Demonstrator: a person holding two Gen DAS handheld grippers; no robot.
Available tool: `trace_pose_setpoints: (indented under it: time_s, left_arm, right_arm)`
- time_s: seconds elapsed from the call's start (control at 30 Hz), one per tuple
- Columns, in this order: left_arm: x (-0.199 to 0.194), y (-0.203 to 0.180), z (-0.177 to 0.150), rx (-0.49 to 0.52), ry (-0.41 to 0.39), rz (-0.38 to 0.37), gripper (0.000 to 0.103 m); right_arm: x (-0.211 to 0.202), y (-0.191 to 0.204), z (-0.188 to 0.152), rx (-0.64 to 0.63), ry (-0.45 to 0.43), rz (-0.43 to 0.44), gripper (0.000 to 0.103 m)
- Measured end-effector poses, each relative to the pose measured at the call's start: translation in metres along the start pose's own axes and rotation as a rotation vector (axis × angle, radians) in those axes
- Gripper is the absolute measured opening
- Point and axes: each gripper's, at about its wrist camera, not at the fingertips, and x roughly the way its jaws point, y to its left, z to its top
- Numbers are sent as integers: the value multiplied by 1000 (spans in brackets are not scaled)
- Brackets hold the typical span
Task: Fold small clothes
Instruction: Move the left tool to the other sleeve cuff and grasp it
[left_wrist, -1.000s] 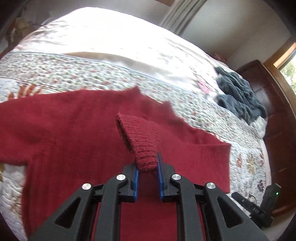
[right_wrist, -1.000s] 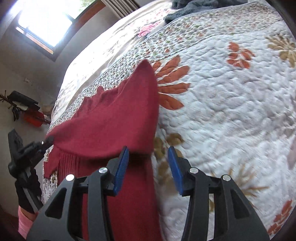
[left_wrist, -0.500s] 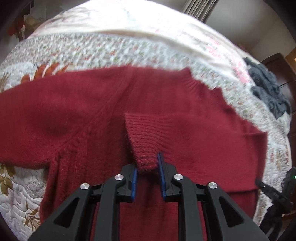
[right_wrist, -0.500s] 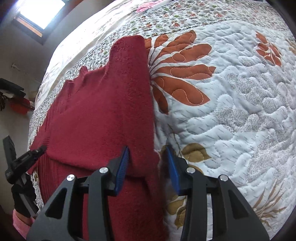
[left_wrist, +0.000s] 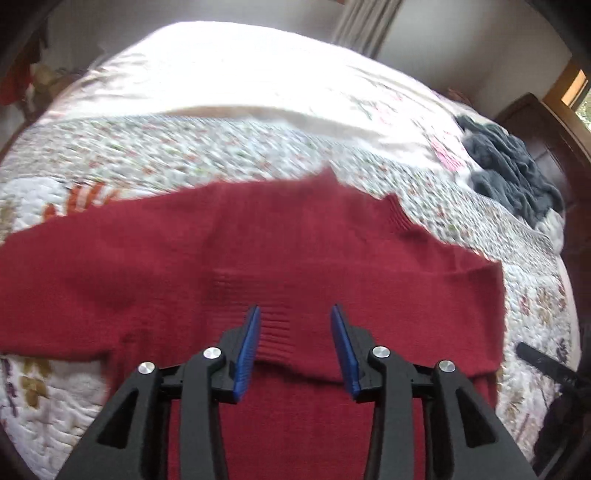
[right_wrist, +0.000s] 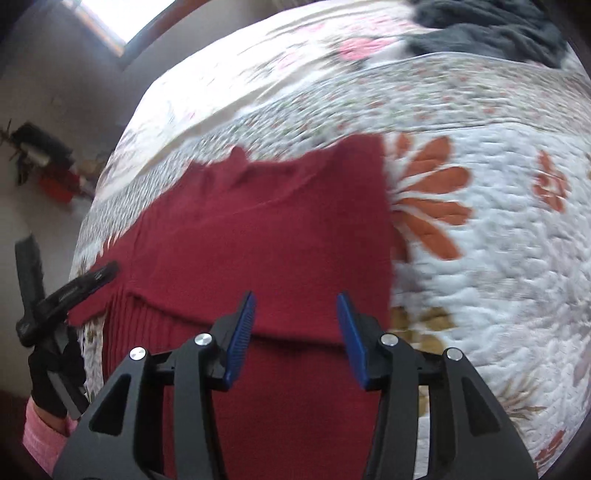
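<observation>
One red sweater (left_wrist: 280, 258) lies spread on the near part of the bed, with one ribbed cuff (left_wrist: 275, 332) folded across its middle. One quilt (right_wrist: 498, 258) covers the bed. One heap of grey clothes (left_wrist: 513, 177) sits at the far right; how many pieces it holds cannot be told. Two grippers are over the sweater: the left gripper (left_wrist: 295, 347) and the right gripper (right_wrist: 295, 339), each with two blue pads set wide apart. One gloved hand (right_wrist: 51, 373) shows at the left, with one pink sleeve (right_wrist: 40, 439) below it. One curtain (left_wrist: 365, 22) hangs far off.
</observation>
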Motion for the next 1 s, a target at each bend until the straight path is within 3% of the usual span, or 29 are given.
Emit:
trace_pose_setpoints:
  time_s: [0.2,0.57,0.7,0.8,0.9,1.0]
  left_arm:
    - [45,0,-18,7,99,49,40]
    - [57,5,-24,21,95,44,41]
    - [30,12,-20,-14,69,8,40]
    - [-4,31,-29,-40,14,-18,48]
    - [-37,69,-47,-63,-35,22,51]
    - [-67,125,-72,-148,-62,76,53]
  right_arm:
    - [48,-1,-9,6,97,-66,45]
    - [74,-6,-16,3,101,-87,46]
    - [52,-2,-13,15,76,-63,48]
    - [24,13,-19,-7,33,-18,56]
    - [11,32,-33,-52,35,1,61]
    - [13,47,-48,-82,58,26,64]
